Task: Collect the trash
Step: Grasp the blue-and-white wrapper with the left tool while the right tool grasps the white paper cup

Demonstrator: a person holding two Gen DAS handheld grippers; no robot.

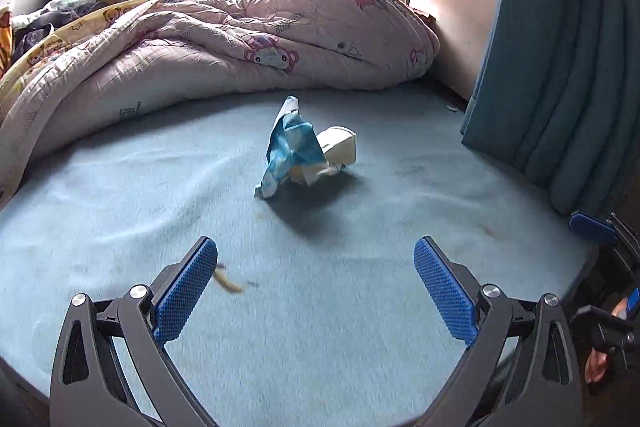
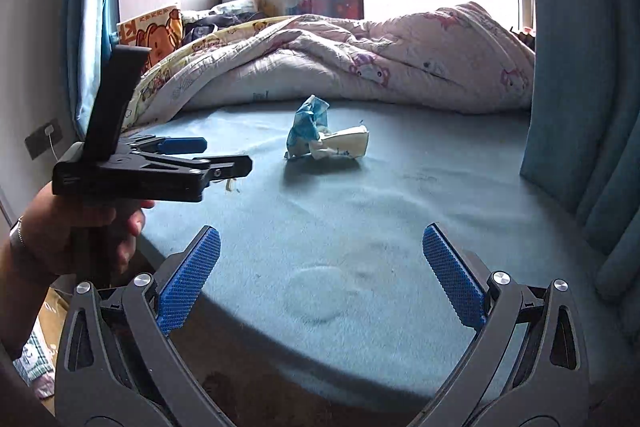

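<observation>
Crumpled blue-and-white wrapper (image 1: 294, 147) lies mid-bed on the blue sheet (image 1: 120, 187), far ahead of both claws. Left gripper (image 1: 316, 287) and right gripper (image 2: 322, 277) gape wide, empty. A small yellowish scrap (image 1: 228, 283), possibly peel, lies near. Approach low, straddling the wrapper

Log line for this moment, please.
phase: approach | left hand-held gripper: open, empty | right hand-held gripper: open, empty | crumpled wrapper: on bed sheet, untouched

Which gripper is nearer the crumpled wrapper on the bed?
Left. The left gripper is open over the bed sheet, pointing at the crumpled wrapper ahead of it. The right gripper, also open, sits farther back at the bed's edge.
</observation>
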